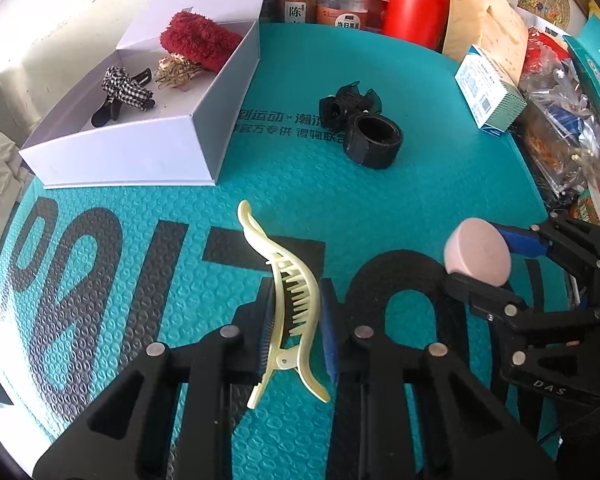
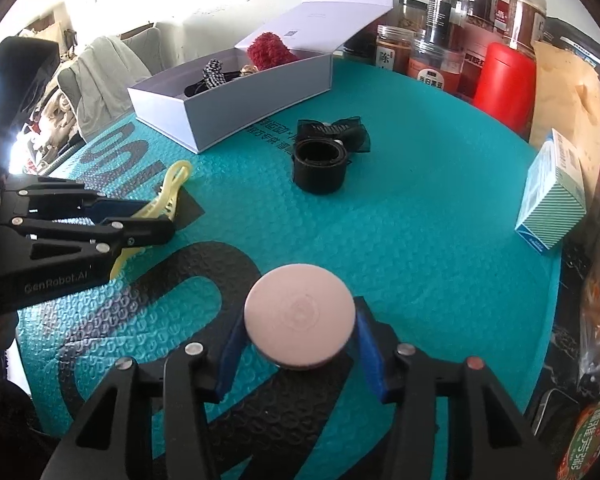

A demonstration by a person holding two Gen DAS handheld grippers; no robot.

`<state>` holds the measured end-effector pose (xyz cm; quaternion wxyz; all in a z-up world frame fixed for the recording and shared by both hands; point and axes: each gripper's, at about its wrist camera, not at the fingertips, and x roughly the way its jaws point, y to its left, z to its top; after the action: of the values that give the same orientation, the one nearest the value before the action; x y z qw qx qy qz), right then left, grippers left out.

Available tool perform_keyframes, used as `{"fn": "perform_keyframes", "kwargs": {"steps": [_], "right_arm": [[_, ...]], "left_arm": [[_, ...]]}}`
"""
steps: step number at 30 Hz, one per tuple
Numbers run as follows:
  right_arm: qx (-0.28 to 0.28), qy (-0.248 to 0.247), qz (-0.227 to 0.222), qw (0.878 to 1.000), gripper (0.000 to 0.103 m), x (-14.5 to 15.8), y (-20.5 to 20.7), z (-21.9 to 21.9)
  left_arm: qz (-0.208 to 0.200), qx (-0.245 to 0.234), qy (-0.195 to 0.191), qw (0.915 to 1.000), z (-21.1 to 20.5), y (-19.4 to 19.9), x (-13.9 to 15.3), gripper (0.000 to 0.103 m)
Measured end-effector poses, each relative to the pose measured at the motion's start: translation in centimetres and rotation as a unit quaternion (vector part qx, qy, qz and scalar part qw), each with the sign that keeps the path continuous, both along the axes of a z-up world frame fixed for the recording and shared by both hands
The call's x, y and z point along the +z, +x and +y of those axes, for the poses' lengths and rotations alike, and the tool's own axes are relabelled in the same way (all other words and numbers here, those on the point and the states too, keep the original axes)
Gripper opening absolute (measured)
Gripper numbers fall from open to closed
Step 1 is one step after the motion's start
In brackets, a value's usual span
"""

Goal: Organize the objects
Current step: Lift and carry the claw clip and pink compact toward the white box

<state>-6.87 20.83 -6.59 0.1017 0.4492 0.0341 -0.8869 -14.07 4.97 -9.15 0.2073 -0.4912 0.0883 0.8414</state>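
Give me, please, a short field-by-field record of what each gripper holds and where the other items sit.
left gripper: shut on cream hair claw clip
right gripper: shut on pink round compact
white box: open, holds red fluffy item, checkered bow clip, gold clip
loose on teal mat: black strap roll, black bow clip just behind it
mat edge: jars, red canister, striped carton

On the tabletop (image 1: 440, 120), the open box (image 1: 160, 148) sits far left before me with a checked bow clip (image 1: 126, 88), a fuzzy scrunchie (image 1: 198, 40) and a wiry clip (image 1: 178, 70) inside. To its right lie a strap roll (image 1: 376, 140) and, touching behind it, a bow clip (image 1: 350, 102). Jars (image 1: 340, 4) and a canister (image 1: 414, 12) line the back edge; a carton (image 1: 490, 92) lies right.
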Motion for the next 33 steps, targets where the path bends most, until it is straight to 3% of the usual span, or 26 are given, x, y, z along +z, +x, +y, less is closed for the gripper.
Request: {"fn": "perform_keyframes", "kwargs": {"steps": [33], "right_arm": [[0.135,0.001,0.066,0.989,0.051,7.0,2.6,-6.7]], "left_arm": [[0.055,0.095,0.005,0.994,-7.1,5.3,7.2,0.02]]}}
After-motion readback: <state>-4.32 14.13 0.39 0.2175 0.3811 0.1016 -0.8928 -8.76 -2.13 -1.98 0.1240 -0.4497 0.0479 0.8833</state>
